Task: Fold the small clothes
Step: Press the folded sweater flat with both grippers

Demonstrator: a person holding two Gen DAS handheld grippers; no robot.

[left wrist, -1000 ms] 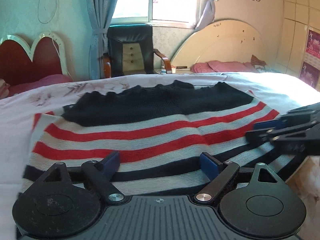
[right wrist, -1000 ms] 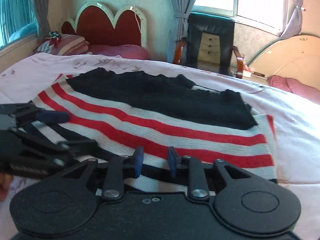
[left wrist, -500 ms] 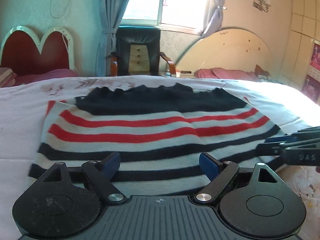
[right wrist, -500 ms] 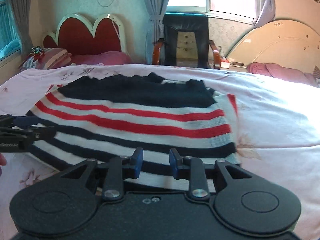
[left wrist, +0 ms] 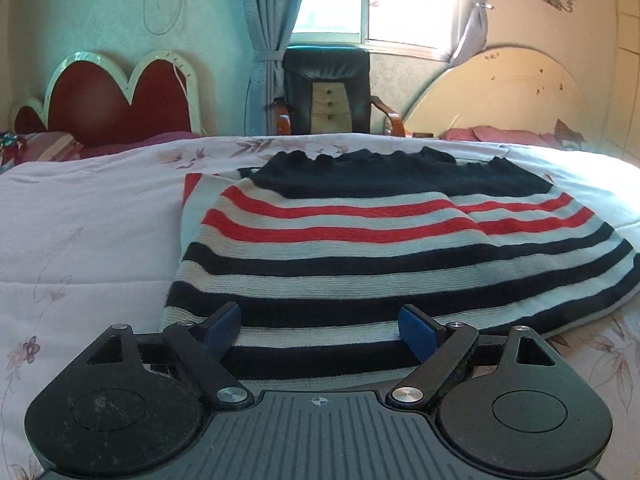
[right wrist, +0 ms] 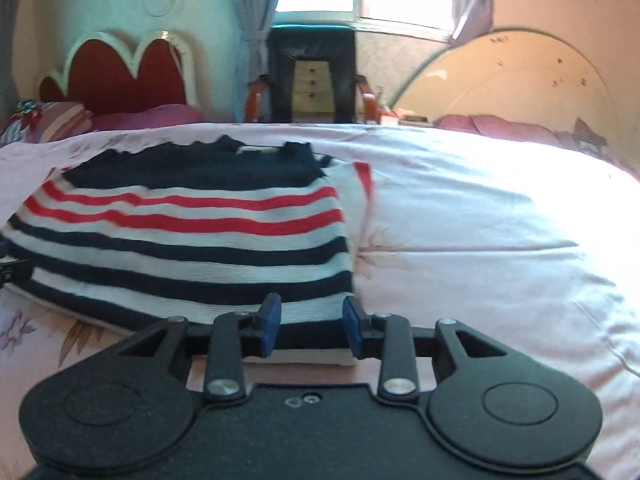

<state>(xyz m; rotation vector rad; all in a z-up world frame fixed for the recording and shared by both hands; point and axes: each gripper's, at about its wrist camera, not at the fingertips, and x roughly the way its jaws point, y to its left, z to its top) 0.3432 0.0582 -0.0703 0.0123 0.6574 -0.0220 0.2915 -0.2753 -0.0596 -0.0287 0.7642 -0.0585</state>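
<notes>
A knitted sweater (left wrist: 400, 248) with a black top band and red, white and navy stripes lies flat on a bed covered by a pale pink floral quilt (left wrist: 80, 240). Its near hem faces both cameras. Extra striped layers show at its side edges, so it appears already partly folded, though how many folds is unclear.

The left tool (left wrist: 320, 326) hangs low over the near hem toward the sweater's left corner. Its blue-padded fingers (left wrist: 224, 320) are spread wide and hold nothing.

The right tool (right wrist: 312, 322) sits over the near hem by the sweater's right corner. Its jaws are opening, the blue pads stand apart, and no cloth is pinched between them; the hem lies just beyond and beneath them.

Judged from this, the step in hand is taking hold of the near hem at both corners to carry it toward the black neckline. To do that well, each tool likely needs to slip its lower finger under every layer at the corner, not just the top one, before clenching. The two tools should then lift evenly and travel together, so the stripes stay parallel and the fold line runs straight. The loose knit may stretch or sag in the middle if the corners are pulled apart.

Behind the bed stand a red scalloped headboard (left wrist: 108, 104), a black armchair (left wrist: 328, 92) and a sunlit window (left wrist: 372, 0).
</notes>
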